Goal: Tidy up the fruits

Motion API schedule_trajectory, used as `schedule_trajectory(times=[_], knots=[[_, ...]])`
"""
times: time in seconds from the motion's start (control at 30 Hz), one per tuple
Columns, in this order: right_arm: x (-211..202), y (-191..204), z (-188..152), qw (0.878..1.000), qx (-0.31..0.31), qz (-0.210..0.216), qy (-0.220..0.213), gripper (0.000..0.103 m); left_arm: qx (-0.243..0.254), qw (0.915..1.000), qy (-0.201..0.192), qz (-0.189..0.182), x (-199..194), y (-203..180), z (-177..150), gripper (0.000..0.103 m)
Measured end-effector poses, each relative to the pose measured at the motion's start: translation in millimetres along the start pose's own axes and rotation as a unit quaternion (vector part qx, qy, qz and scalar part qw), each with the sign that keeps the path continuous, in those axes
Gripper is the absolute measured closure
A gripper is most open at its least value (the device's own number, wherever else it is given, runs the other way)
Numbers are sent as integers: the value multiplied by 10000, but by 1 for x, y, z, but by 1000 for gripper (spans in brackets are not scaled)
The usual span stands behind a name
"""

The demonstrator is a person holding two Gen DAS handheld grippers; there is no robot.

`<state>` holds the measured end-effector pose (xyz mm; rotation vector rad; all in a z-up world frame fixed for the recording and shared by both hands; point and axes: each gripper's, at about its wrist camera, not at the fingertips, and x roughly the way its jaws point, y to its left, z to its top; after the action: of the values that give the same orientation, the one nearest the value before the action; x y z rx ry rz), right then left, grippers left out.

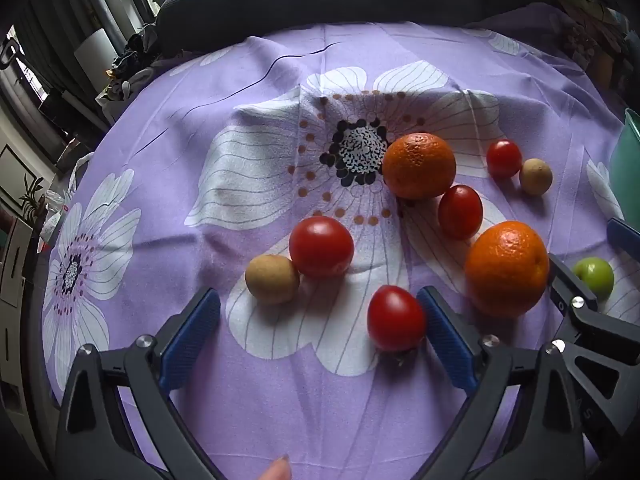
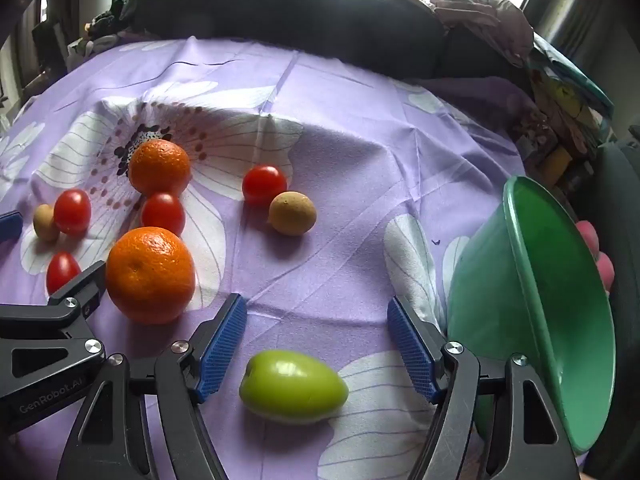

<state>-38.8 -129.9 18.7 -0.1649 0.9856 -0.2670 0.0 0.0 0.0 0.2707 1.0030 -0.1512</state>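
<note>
The right gripper (image 2: 316, 344) stands spread wide, holding nothing, its blue ribbed pads either side of the glossy green egg-shaped fruit (image 2: 293, 386) lying on the purple flowered cloth (image 2: 360, 184). That fruit looks light, firm and slick; its long axis runs left to right, narrower end toward the tilted green plastic bowl (image 2: 560, 320), so I'd pinch its plump middle gently. The left gripper (image 1: 318, 316) is likewise open and empty, a small red cherry tomato (image 1: 396, 317) touching its right pad, thin-skinned and easily squashed.
</note>
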Motion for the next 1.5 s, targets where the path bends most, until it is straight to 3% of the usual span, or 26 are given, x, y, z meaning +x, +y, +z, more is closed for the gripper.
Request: schedule_trajectory(times=[0.53,0.83,1.03,1.2,1.33,1.4,1.5], knots=[[2,2,1,10000,-22,-19,10,29,3,10000,-12,10,0,0,1,5],[-6,0,4,9998,9,200,97,29,-24,10000,-35,-3,-3,-3,-1,7],[-38,-22,5,9945,481,775,-506,29,-230,9990,-383,-88,-24,11,3,11],[-58,-41,11,9790,1114,1429,-934,29,-515,9937,-843,-539,-53,19,9,12],[-61,-52,18,9673,1503,1829,-913,42,-718,9887,-996,-864,-66,22,14,15],[-60,-56,25,9629,1649,1971,-825,43,-838,9851,-1010,-1109,-69,23,15,23],[-58,-54,46,9575,1707,2222,-682,54,-1028,9774,-896,-1615,-66,23,16,34]])
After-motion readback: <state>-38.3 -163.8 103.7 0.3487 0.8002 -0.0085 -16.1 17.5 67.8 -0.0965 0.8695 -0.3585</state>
